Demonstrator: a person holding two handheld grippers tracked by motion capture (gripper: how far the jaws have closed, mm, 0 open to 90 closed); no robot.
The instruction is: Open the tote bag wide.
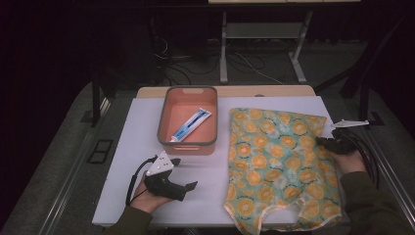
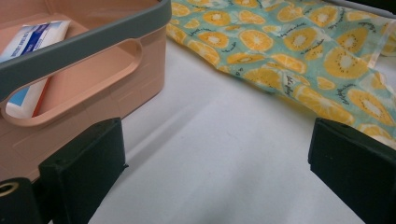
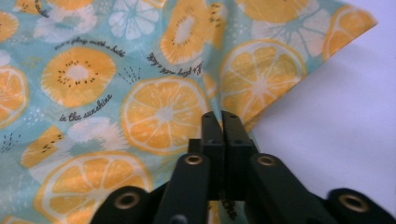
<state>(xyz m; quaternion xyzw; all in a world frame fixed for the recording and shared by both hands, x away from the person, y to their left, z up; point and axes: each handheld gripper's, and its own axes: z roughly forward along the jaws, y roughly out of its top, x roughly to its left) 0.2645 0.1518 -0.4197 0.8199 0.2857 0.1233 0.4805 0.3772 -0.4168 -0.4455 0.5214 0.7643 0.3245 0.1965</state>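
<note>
A fruit-print garment (image 1: 274,161) in teal and orange lies spread over the right half of the white table top (image 1: 132,161). My right gripper (image 1: 324,142) sits at its right edge. In the right gripper view the jaws (image 3: 223,117) are pressed together, pinching a raised fold of the garment (image 3: 116,93) near its edge. My left gripper (image 1: 185,173) rests on the bare table in front of the pink basket (image 1: 188,90), open and holding nothing. In the left gripper view its jaws (image 2: 219,172) stand wide apart, with the basket (image 2: 93,44) on one side and the garment (image 2: 299,51) on the other.
A blue and white toothpaste tube (image 1: 192,125) lies inside the basket, and the tube (image 2: 32,37) also shows through the handle slot. Beyond the table's far edge are metal table legs (image 1: 223,49) and cables on a dark floor.
</note>
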